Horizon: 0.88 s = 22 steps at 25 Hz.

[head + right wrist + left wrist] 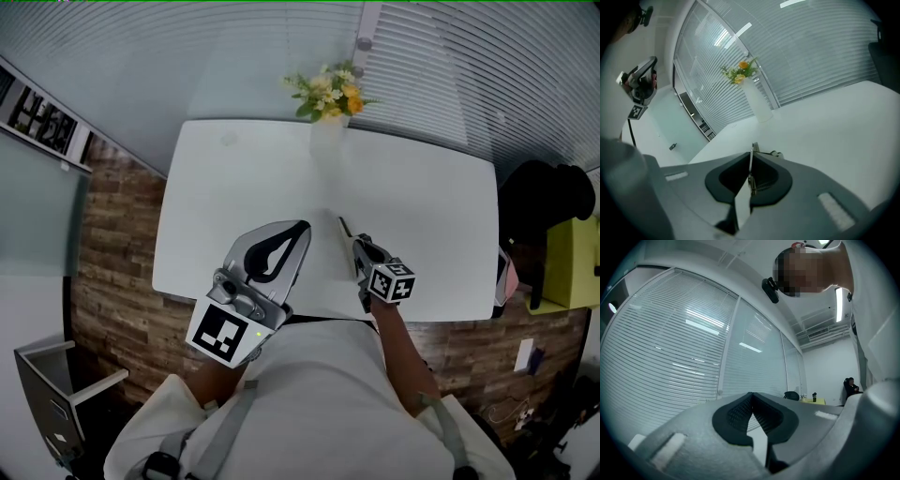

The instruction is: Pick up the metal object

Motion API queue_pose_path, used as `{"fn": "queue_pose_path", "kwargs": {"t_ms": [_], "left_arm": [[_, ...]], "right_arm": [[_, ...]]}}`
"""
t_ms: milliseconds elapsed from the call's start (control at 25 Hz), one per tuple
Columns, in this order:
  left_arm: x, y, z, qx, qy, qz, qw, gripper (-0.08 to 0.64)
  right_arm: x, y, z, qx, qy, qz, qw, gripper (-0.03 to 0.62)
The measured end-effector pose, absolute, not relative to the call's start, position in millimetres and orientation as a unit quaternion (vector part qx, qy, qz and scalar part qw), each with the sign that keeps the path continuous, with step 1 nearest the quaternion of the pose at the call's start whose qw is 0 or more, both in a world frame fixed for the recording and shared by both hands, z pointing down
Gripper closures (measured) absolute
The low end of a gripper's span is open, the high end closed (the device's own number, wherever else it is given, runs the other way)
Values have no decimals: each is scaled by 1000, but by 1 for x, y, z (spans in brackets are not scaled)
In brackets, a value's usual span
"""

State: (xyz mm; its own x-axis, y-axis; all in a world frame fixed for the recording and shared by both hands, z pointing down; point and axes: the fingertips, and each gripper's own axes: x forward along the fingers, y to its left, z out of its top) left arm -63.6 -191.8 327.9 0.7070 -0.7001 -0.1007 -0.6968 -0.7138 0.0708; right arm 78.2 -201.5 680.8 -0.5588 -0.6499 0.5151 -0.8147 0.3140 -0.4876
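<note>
Right claw (360,248) clenched on the thin metal object (751,149), pinched edge-on between its pads, over the near middle of the white surface (422,216). Left claw (751,395) clenched, empty, to the left. Flower vase (328,131) stands at the far edge.

White table (422,206) before slatted blinds (141,66)

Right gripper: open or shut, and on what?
Shut on the metal object: the pads of the right gripper meet on its thin edge, which sticks out past the tips.
</note>
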Motion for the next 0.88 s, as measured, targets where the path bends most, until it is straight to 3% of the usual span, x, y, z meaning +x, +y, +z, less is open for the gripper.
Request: {"fn": "queue_pose_path", "kwargs": {"t_ms": [880], "left_arm": [[-23, -184, 318, 924, -377, -61, 9, 558]], "right_arm": [[105, -207, 471, 462, -866, 164, 101, 584]]}}
